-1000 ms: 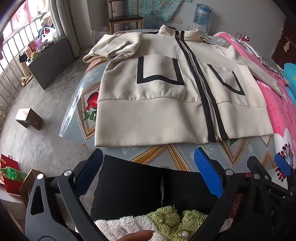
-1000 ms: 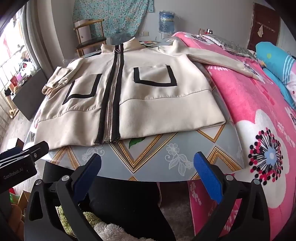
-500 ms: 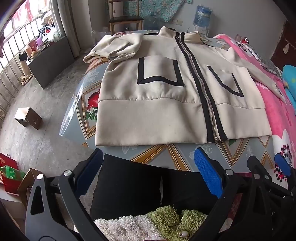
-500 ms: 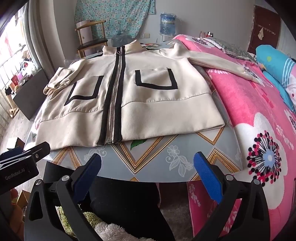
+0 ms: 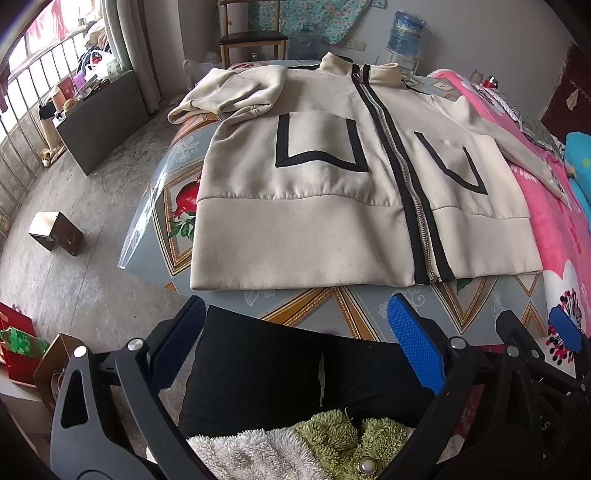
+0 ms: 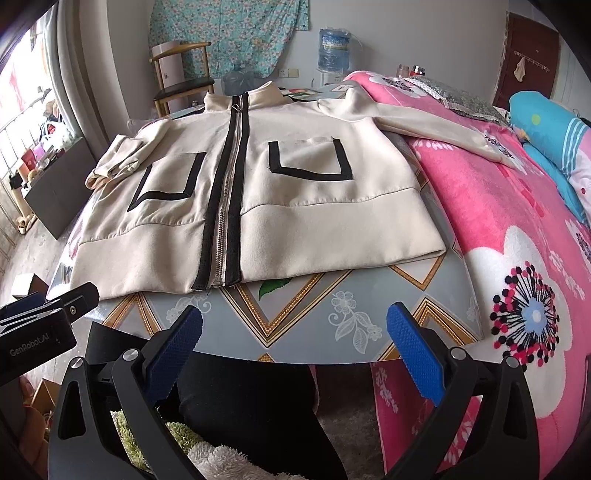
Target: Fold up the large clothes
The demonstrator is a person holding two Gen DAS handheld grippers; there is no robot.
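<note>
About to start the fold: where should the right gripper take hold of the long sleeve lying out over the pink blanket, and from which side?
Probably at the cuff end of the sleeve, coming in from the right over the pink blanket. The sleeve lies straight and flat away from the jacket, so its far end is free to pinch and carry back across the body. The right gripper is open and clear of it.

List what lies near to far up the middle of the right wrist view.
Black trousers → patterned tablecloth → jacket hem → zipper → collar → floral curtain.
</note>
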